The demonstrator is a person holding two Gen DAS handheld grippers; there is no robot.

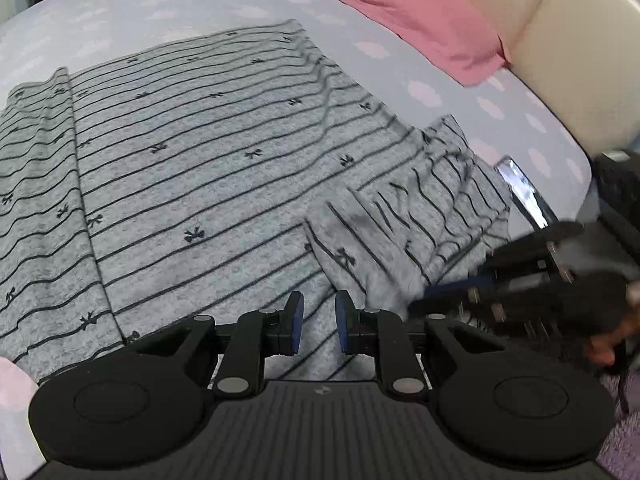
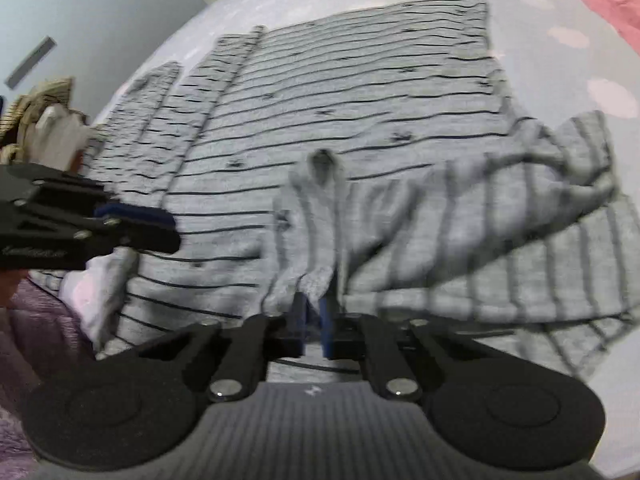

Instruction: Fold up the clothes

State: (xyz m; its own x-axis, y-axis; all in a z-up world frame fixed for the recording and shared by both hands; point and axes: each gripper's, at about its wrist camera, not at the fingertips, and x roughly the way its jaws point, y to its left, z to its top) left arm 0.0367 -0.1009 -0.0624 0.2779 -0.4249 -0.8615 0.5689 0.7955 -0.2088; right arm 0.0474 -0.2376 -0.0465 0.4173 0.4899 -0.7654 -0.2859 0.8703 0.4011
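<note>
— Looking at the bed, what covers it?
— A pale blue sheet (image 1: 460, 92) with pink cloud shapes. The grey striped garment (image 1: 200, 152) lies spread flat on the middle of this sheet. Beyond the garment there is a pink pillow (image 1: 400, 4), and behind the pillow a cream padded headboard (image 1: 560, 40).
— And the floor?
— Beside the bed edge nearest the cameras, a purple rug (image 2: 36, 320) shows a little.
— What do the grippers do?
— The right gripper (image 2: 314, 320) has its fingers clenched on a fold of the garment's sleeve (image 2: 460, 220), lifted a little over the garment's body. The picture is blurred there. The left gripper (image 1: 318, 324) hovers over the near hem of the garment — its blue pads (image 1: 296, 320) stand a little apart, with cloth seen under them, and they grasp nothing.
</note>
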